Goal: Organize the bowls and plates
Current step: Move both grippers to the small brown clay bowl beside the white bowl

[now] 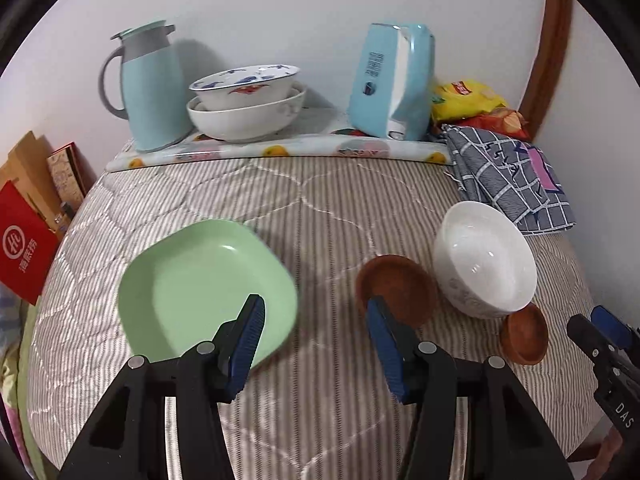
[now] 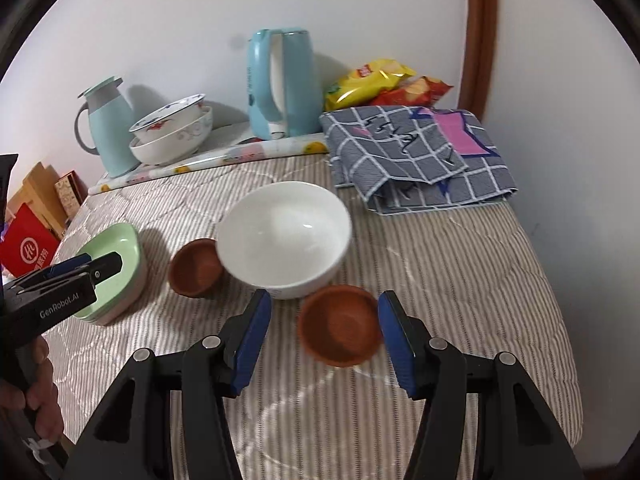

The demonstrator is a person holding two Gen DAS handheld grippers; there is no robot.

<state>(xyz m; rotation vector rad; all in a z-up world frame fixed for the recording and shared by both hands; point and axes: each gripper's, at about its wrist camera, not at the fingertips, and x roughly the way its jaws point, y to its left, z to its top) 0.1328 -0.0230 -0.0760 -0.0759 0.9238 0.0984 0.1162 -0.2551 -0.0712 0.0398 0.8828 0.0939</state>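
Note:
A green square plate (image 1: 200,288) (image 2: 116,268) lies at the left of the striped quilt. A white bowl (image 1: 486,258) (image 2: 284,236) stands at the middle right, with one small brown dish (image 1: 398,290) (image 2: 196,266) to its left and another (image 1: 524,334) (image 2: 340,330) in front of it. My left gripper (image 1: 314,316) is open and empty, hovering between the green plate and the left brown dish. My right gripper (image 2: 322,312) is open, its fingers either side of the near brown dish, above it.
At the back, a mat holds a teal jug (image 1: 148,84), two stacked patterned bowls (image 1: 246,100) and a blue kettle (image 1: 394,80). Snack bags (image 1: 468,98) and a folded checked cloth (image 2: 416,156) lie back right. Boxes (image 1: 28,216) stand left of the bed.

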